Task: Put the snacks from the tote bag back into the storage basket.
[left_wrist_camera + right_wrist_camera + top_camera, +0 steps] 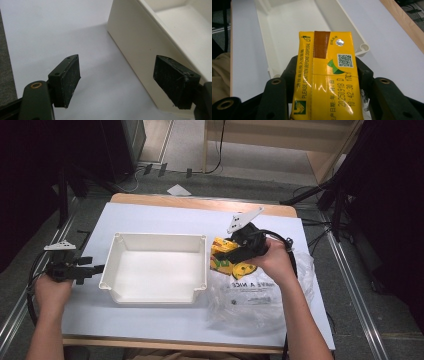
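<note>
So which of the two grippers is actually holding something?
The right gripper: its jaws clamp the yellow drink carton. The left gripper is open beside the white bin.

A clear plastic bag (pixel 260 297) with printed lettering, seemingly empty, lies on the white table (pixel 160 217)

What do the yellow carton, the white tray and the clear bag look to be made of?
Yellow carton: probably coated paperboard, glossy; it shows glare, fold creases and a foil straw-hole seal.
White tray: likely moulded plastic, matte, with a rolled rim and rounded corners.
Clear bag: thin plastic film, crinkled and see-through.
</note>
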